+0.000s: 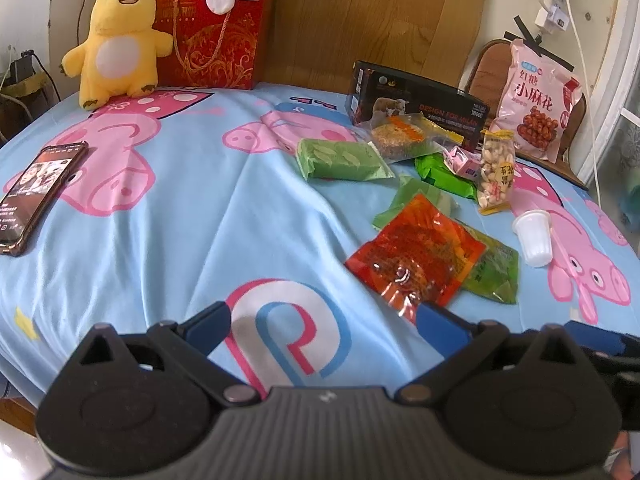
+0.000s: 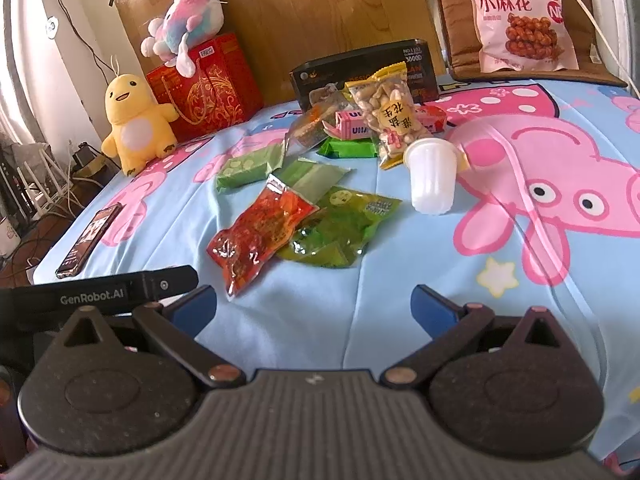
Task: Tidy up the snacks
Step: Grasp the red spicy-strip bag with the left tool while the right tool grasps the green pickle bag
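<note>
Snacks lie scattered on a blue cartoon-pig tablecloth (image 1: 180, 216). A red packet (image 1: 416, 256) lies on a green packet (image 1: 496, 268), just beyond my left gripper (image 1: 324, 320), which is open and empty. In the right wrist view the red packet (image 2: 260, 228) and green packet (image 2: 344, 228) lie ahead of my right gripper (image 2: 316, 304), also open and empty. A peanut bag (image 2: 388, 116), a white jelly cup (image 2: 432, 176), a pink box (image 2: 352, 126), more green packets (image 1: 344, 160) and a black box (image 1: 416, 104) lie farther back.
A phone (image 1: 36, 192) lies at the left edge. A yellow plush (image 1: 116, 44) and a red gift bag (image 1: 216, 36) stand at the back left. A large pink snack bag (image 1: 536, 100) rests on a chair at the back right. The other gripper's body (image 2: 100, 292) shows at left.
</note>
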{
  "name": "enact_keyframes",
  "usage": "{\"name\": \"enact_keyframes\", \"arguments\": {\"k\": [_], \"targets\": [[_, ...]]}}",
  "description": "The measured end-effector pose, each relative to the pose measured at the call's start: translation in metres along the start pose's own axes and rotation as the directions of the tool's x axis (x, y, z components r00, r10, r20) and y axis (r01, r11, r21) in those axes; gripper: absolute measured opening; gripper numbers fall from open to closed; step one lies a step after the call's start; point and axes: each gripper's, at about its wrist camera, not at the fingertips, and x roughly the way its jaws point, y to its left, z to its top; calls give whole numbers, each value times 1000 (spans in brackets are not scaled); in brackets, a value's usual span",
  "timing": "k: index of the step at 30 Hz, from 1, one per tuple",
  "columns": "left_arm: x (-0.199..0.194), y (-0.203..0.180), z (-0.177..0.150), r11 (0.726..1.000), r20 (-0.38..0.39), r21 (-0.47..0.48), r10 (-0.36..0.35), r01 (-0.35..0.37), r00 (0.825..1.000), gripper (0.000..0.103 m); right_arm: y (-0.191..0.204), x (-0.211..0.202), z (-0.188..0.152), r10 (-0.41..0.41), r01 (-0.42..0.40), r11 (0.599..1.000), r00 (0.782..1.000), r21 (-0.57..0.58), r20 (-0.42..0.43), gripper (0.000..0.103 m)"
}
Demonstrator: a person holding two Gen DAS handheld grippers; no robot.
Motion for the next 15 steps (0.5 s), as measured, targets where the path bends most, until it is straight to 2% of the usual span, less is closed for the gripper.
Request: {"name": "enact_keyframes", "arguments": {"k": [12,14,15], "targets": [[1,1,1,1000,-6,-2,-11,11,1000,102,0,-1,-1,0,0,1000,1000,0,1,103],[1,2,3,1000,1,4,-19,19,1000,100,0,-1,0,0,0,1000,1000,-2,6,103],[1,3,6,1000,3,8,-25,25,1000,99,0,-1,0,0,0,1000,1000,-4,13,100]]}}
